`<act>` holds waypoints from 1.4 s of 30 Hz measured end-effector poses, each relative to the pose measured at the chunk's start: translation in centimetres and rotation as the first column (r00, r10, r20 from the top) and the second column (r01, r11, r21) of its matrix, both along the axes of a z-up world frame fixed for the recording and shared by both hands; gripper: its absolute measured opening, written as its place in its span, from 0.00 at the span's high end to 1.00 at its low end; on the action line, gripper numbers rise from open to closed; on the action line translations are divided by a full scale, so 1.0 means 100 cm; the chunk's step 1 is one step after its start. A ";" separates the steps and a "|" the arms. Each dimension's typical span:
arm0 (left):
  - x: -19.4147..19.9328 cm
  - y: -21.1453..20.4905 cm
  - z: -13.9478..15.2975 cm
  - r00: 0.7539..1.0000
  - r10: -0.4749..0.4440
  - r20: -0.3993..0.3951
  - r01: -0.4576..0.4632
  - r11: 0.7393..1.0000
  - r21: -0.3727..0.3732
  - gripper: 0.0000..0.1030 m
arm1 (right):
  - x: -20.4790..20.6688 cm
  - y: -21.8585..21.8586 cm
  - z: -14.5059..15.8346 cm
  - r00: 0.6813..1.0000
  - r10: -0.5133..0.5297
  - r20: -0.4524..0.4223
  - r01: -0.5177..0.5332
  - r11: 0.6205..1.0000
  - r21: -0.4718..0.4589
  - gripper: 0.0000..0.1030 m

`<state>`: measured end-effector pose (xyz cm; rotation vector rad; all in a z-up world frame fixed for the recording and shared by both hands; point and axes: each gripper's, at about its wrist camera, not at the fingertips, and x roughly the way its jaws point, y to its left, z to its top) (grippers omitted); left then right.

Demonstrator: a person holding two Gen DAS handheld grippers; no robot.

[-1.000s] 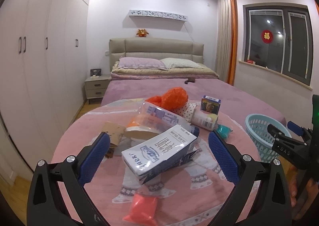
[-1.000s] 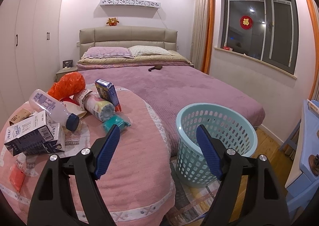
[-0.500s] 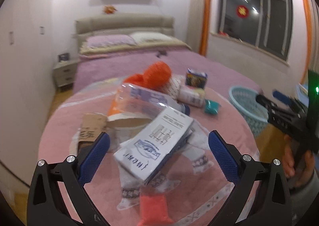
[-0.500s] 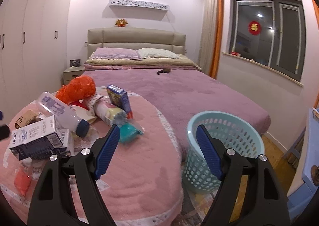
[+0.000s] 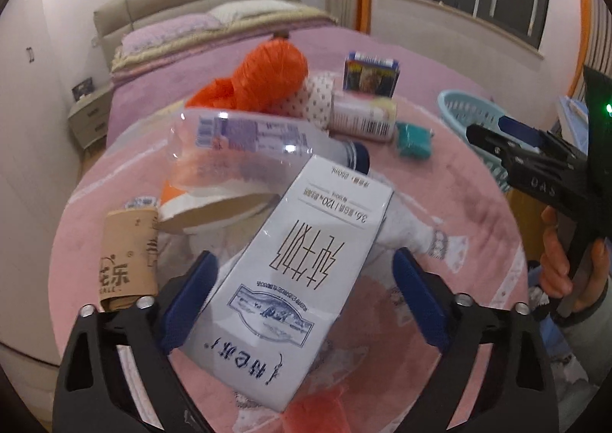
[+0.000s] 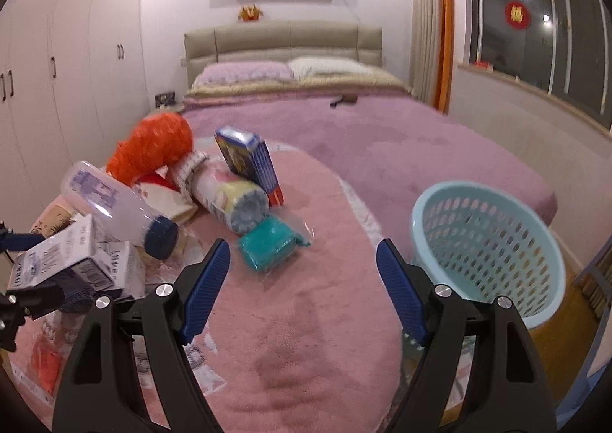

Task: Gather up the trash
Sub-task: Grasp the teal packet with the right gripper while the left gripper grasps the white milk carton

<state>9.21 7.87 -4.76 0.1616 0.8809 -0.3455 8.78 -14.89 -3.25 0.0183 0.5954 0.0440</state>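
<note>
A white milk carton [image 5: 302, 280] lies tilted on the trash pile, between the fingers of my left gripper [image 5: 306, 299]. The jaws are closing. The left pad [image 5: 191, 303] is at the carton's edge and the right pad [image 5: 419, 303] still stands clear of it. My right gripper [image 6: 304, 280] is open and empty over the pink tablecloth [image 6: 306, 356], just short of a teal packet [image 6: 269, 245]. The right wrist view shows the carton [image 6: 65, 257] at the far left. A light-blue basket [image 6: 485, 249] stands on the floor to the right.
Behind the carton lie a clear bottle with a blue cap [image 5: 260, 142], an orange bag [image 5: 267, 77], a roll-shaped pack [image 5: 359, 115], a blue box [image 5: 371, 75], a brown cup sleeve [image 5: 128, 253] and a red packet [image 5: 317, 410]. A purple bed [image 6: 382, 150] lies beyond the table.
My left gripper has dropped and tilted down over the milk carton, which now sits between narrower jaws. The right gripper has swung left toward the teal packet, leaving the basket further right.
</note>
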 end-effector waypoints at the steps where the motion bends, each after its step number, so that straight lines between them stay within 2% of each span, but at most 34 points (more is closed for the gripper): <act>1: 0.002 -0.002 -0.002 1.000 0.010 -0.007 -0.010 1.000 0.020 0.22 | 0.006 0.000 -0.003 1.000 -0.001 -0.026 0.001 1.000 0.000 0.27; 3: 0.003 -0.006 -0.004 1.000 0.011 -0.006 -0.011 0.999 0.052 0.27 | 0.014 0.002 -0.006 0.999 0.009 -0.049 -0.009 1.000 0.002 0.27; 5: 0.004 -0.010 -0.006 1.000 0.006 -0.016 -0.006 0.999 0.054 0.39 | 0.023 0.008 -0.008 0.998 0.022 -0.060 -0.023 1.000 -0.017 0.27; 7: 0.003 -0.010 -0.008 1.000 0.004 -0.029 -0.003 0.999 0.043 0.47 | 0.031 0.012 -0.011 0.996 0.030 -0.085 -0.032 0.999 -0.027 0.27; 12: -0.003 -0.011 -0.006 1.000 0.029 -0.007 -0.029 0.999 0.016 0.47 | 0.047 0.015 -0.018 0.987 0.030 -0.157 -0.027 0.999 0.021 0.27; 17: -0.010 -0.010 0.002 0.999 0.045 0.011 -0.045 0.998 -0.039 0.48 | 0.059 0.014 -0.028 0.969 0.003 -0.246 0.021 0.995 0.097 0.27; 21: -0.013 -0.012 0.007 0.998 0.049 0.026 -0.047 0.997 -0.055 0.48 | 0.072 0.012 -0.034 0.957 -0.022 -0.288 0.064 0.988 0.140 0.28; 25: -0.016 -0.017 0.008 0.998 0.052 0.031 -0.050 0.998 -0.045 0.47 | 0.078 0.015 -0.038 0.959 -0.037 -0.282 0.073 0.990 0.121 0.54; 28: -0.019 -0.020 0.007 0.998 0.051 0.040 -0.049 0.998 -0.039 0.47 | 0.076 0.012 -0.041 0.960 -0.023 -0.278 0.063 0.989 0.137 0.65; 33: -0.023 -0.027 0.011 0.998 0.044 0.054 -0.041 0.998 -0.047 0.47 | 0.063 -0.003 -0.039 0.966 0.002 -0.259 0.044 0.984 0.171 0.68; 37: -0.026 -0.036 0.018 0.997 0.032 0.076 -0.028 0.998 -0.056 0.47 | 0.046 -0.013 -0.026 0.976 0.032 -0.215 0.010 0.982 0.191 0.68; 42: -0.021 -0.059 0.033 0.994 -0.001 0.110 0.008 0.998 -0.064 0.47 | 0.028 -0.035 -0.005 0.988 -0.002 -0.155 0.030 0.984 0.175 0.68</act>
